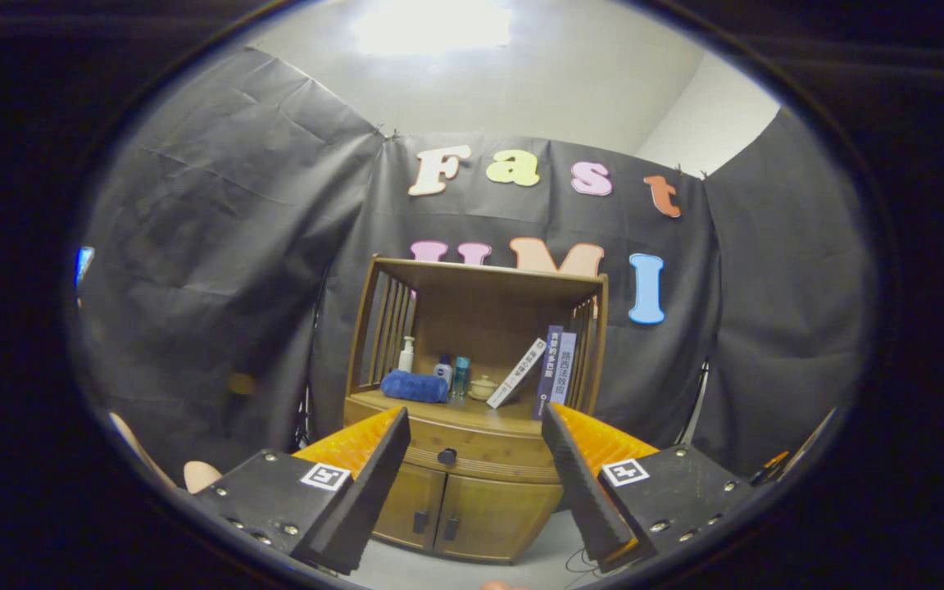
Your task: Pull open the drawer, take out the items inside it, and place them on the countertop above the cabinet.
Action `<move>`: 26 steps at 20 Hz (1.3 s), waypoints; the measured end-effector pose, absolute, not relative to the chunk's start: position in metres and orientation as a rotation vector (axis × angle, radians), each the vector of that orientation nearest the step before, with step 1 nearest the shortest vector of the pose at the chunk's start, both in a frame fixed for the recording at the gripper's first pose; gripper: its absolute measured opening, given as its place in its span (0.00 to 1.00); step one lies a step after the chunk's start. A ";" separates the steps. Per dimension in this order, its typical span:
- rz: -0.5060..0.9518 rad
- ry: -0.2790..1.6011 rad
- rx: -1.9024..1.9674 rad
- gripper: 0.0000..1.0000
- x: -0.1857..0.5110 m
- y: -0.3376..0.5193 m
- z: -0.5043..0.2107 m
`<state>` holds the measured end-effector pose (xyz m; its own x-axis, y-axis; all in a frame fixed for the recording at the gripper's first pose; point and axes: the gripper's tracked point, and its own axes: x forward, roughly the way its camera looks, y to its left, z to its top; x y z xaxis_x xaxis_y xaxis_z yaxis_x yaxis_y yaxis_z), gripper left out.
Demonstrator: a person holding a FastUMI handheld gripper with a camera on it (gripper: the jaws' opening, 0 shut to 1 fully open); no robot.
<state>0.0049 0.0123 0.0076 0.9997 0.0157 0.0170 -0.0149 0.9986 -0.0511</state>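
Observation:
A wooden cabinet (472, 459) stands straight ahead, some way beyond my fingers. Its drawer (480, 452) is closed, with a dark round knob (447, 456) at the middle of the front. The countertop (472, 412) above the drawer carries a blue folded cloth (415, 386), a white bottle (406, 356), two small bottles (452, 373), a small lidded pot (483, 388) and a few books (550, 373). My gripper (474, 428) is open, its black fingers (374, 467) spread wide with nothing between them; the knob shows in the gap, well beyond the tips.
Two lower doors (460, 512) with dark handles sit under the drawer. A shelf roof (488, 279) on slatted sides covers the countertop. Pale floor (472, 569) lies before the cabinet. A light wooden object (197, 474) shows low at the left.

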 end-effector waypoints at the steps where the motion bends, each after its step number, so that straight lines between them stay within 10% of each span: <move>1: 0.016 -0.014 -0.053 0.96 0.005 0.013 0.007; 26: 0.037 0.124 -0.034 0.96 0.187 0.049 -0.132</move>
